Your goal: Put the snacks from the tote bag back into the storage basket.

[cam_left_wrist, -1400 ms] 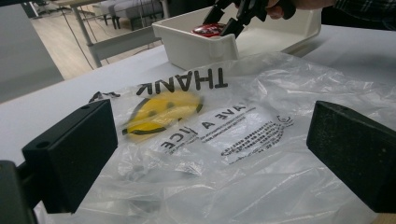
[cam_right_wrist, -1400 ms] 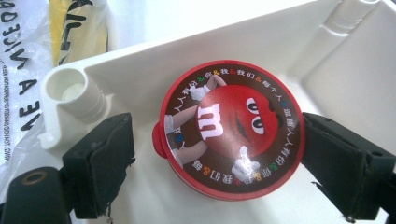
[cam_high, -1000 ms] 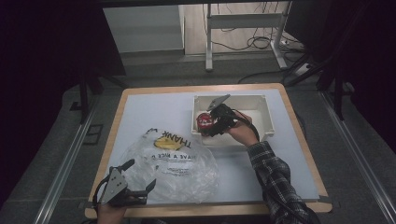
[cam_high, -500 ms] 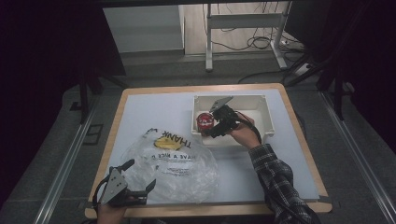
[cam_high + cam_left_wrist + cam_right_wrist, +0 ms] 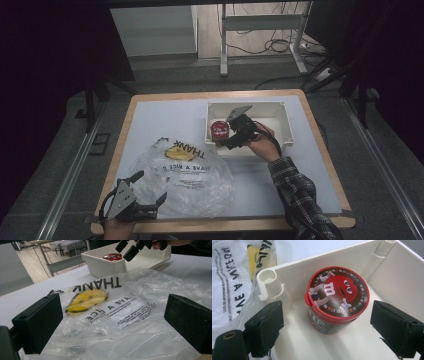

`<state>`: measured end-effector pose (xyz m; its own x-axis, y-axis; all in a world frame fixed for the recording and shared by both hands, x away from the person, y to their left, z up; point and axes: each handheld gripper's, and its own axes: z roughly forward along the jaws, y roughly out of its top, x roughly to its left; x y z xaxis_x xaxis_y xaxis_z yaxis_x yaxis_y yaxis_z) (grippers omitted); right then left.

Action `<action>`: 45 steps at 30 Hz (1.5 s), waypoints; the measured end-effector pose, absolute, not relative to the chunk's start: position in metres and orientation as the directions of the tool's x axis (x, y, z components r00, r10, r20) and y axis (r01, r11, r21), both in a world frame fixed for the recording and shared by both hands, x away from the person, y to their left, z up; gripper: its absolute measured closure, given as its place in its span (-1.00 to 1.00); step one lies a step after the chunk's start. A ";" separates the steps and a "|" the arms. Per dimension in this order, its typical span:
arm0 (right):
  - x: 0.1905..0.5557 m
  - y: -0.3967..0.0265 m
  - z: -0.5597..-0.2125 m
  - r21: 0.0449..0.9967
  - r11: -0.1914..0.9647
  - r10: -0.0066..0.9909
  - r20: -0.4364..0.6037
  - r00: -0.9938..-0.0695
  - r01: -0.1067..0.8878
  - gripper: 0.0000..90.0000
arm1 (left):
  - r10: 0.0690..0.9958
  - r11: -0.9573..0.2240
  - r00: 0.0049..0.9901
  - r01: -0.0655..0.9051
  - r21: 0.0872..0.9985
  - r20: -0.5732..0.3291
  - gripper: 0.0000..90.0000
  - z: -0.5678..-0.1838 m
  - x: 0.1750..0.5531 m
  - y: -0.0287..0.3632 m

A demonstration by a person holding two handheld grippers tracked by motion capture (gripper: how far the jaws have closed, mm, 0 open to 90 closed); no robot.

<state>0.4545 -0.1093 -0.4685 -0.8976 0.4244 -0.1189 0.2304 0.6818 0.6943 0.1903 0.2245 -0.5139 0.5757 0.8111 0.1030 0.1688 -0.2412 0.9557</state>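
A red-lidded candy can (image 5: 337, 297) stands upright in the left end of a white bin (image 5: 387, 277). My right gripper (image 5: 331, 325) hovers over it, open, one black pad on each side of the can with a gap to both. From above, the can (image 5: 219, 130) sits in the bin (image 5: 280, 112) just left of the right gripper (image 5: 226, 136). A clear plastic bag (image 5: 185, 175) printed "THANK" with a yellow smiley lies flat near the front. My left gripper (image 5: 150, 186) stands open at the bag's front-left edge; in its own view the bag (image 5: 130, 315) spreads beyond the wide jaws (image 5: 112, 322).
The bin takes up the table's back right. The table's wooden front edge (image 5: 250, 225) runs just behind the left gripper. The person's plaid sleeve (image 5: 295, 195) crosses the right half of the white tabletop (image 5: 160, 120). Dark floor surrounds the table.
The right gripper has shifted only slightly over the can. The left gripper and the bag have stayed still.
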 end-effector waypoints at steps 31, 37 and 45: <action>0.433 -0.119 -0.464 0.725 0.650 0.438 -0.113 -0.892 0.228 -0.74 | 0.814 -0.231 0.573 0.167 0.958 0.096 -0.96 -0.513 0.189 0.226; 0.429 -0.118 -0.466 0.728 0.644 0.435 -0.098 -0.895 0.234 -0.74 | 0.817 -0.224 0.569 0.166 0.960 0.092 -0.96 -0.513 0.189 0.227; 0.423 -0.118 -0.467 0.720 0.653 0.421 -0.087 -0.903 0.235 -0.74 | 0.815 -0.227 0.571 0.165 0.960 0.094 -0.96 -0.513 0.189 0.227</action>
<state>0.4229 -0.1185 -0.4670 -0.9027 0.4214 -0.0872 0.2350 0.6525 0.7204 0.1889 0.2267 -0.5127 0.5715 0.8152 0.0945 0.1655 -0.2273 0.9597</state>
